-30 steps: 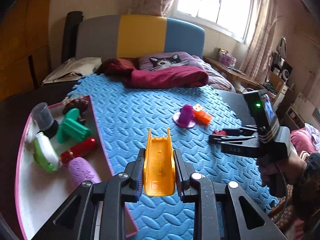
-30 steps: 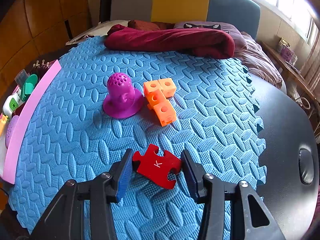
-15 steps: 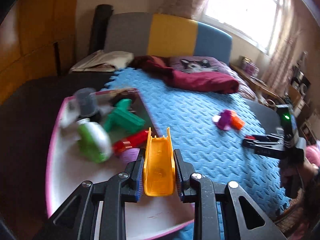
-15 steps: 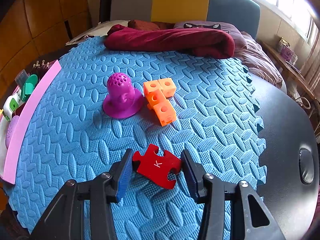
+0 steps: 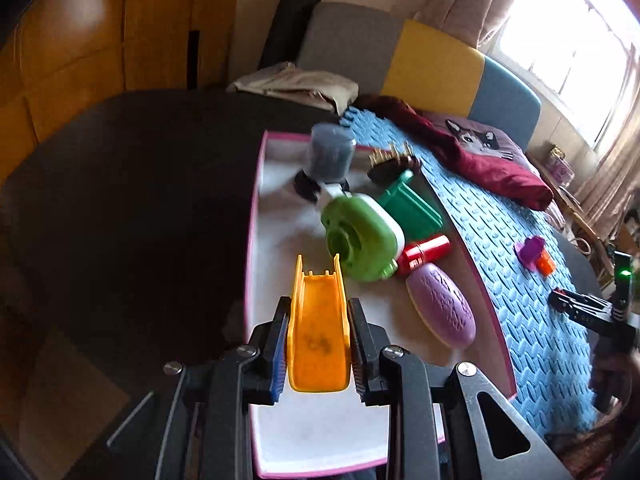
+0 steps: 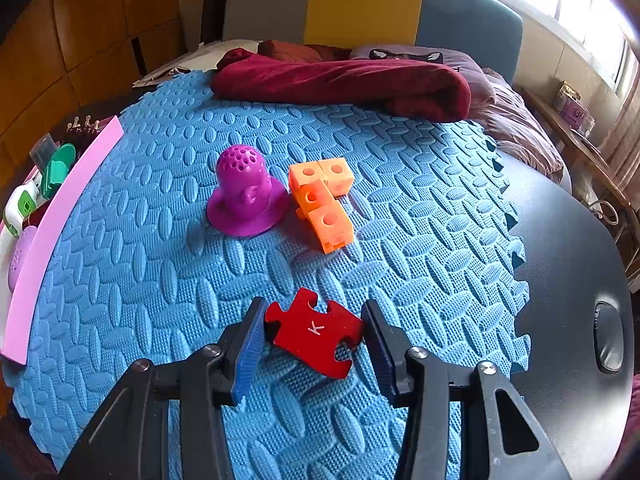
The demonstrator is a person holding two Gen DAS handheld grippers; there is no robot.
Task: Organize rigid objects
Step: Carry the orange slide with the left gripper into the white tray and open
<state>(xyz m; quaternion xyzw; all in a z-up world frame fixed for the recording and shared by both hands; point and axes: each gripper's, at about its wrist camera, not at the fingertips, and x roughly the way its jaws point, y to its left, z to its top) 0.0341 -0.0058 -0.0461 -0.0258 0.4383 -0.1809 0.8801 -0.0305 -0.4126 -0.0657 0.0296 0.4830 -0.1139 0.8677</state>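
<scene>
While the blue foam mat (image 6: 280,264) covers most of the dark table (image 6: 568,264), a pink-rimmed tray (image 5: 251,240) is set along its left edge as the collecting place. Sorted toys are already gathered at the tray's far and right side: a green and white round toy (image 5: 362,236), a green block (image 5: 412,204), a purple oval (image 5: 442,310), a red cylinder (image 5: 426,250) and a grey cup (image 5: 330,154). White floor is left bare along the tray's left wall and at its near end, so room for one more piece is judged ample.

An orange slide (image 5: 318,336) is held lengthwise in the left gripper (image 5: 318,344), both pads pressed against its side walls, over the tray's bare near-left part. Whether it touches the floor cannot be told. A straight lowering there is judged clear of the green round toy just ahead.

On the mat, a purple perforated toy (image 6: 246,200) and orange linked cubes (image 6: 322,200) lie just beside each other, well apart from the tray. Nearer, a red puzzle piece (image 6: 316,330) marked K is bracketed by the right gripper (image 6: 314,334); the jaws stand spread with the piece between them, at or just off its edges, so no firm grip is judged. Open mat lies all round it.
</scene>
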